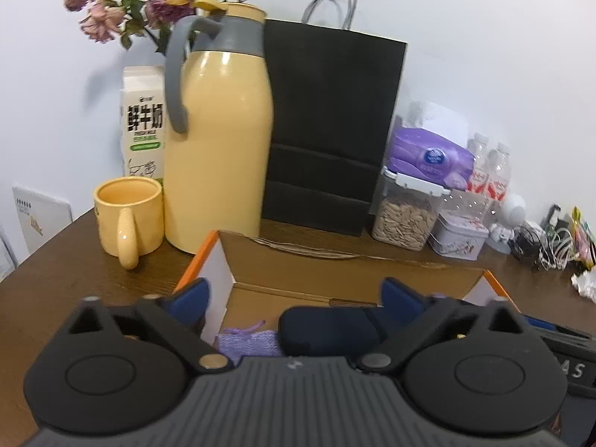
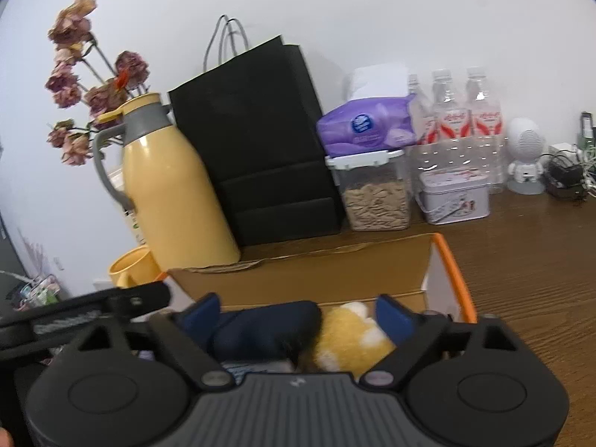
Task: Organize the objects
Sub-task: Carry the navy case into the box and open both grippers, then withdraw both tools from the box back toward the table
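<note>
While both pairs of blue pads stand wide apart, neither presses anything; left gripper [image 1: 294, 294] hangs over the box [image 1: 298, 260], case [image 1: 327, 329] between its fingers, purple cloth [image 1: 247, 341] at 8 o'clock; right gripper [image 2: 296, 311] over the same box, case and plush [image 2: 350, 339] between; flask [image 1: 218, 130] at 11 o'clock of box, mug [image 1: 128, 216] at 10, bag [image 1: 331, 123] at 12, on the table [image 1: 74, 260].

Your left gripper [image 1: 294, 301] has a grey ribbed body, two round black housings, black link arms with metal pivot pins, and blue finger pads [image 1: 193, 298]. Your right gripper [image 2: 298, 314] is built alike, with blue pads [image 2: 391, 316] and a small white mark on the ribbing.
</note>
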A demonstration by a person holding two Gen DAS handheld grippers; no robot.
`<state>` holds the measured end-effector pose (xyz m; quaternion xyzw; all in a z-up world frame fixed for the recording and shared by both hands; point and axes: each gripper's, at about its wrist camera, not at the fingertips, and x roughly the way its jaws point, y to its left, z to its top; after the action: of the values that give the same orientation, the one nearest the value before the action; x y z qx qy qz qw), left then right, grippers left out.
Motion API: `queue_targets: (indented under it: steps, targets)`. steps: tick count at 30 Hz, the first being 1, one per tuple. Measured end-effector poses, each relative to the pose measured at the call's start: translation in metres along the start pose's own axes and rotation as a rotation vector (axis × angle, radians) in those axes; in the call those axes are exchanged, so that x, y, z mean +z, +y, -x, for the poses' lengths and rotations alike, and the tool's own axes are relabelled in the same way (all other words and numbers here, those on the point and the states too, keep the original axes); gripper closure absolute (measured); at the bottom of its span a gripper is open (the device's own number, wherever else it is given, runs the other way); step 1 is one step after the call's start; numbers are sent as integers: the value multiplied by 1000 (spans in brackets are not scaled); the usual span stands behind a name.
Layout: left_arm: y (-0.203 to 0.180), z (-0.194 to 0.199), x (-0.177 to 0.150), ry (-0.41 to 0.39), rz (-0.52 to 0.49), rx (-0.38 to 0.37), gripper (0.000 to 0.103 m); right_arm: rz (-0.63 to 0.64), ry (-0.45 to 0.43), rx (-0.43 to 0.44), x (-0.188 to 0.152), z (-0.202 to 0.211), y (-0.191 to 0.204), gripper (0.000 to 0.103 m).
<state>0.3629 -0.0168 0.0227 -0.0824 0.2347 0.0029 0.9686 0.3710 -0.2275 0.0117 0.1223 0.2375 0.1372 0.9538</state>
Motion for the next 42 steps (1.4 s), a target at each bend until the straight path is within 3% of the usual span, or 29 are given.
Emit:
queue_targets:
  steps: [3, 15, 28, 42]
  targets:
    - [3, -2, 1, 9, 7, 7, 0, -5, 15, -22, 1, -2, -3, 1]
    - [-2, 12, 3, -32, -26, 6, 0, 37, 9, -13, 2, 9, 6, 1]
    - [-8, 71, -2, -134, -96, -16, 0, 159, -68, -51, -6, 71, 25, 0]
    - [21, 125, -38, -44, -172, -2, 0, 217, -10, -105, -62, 130, 28, 0]
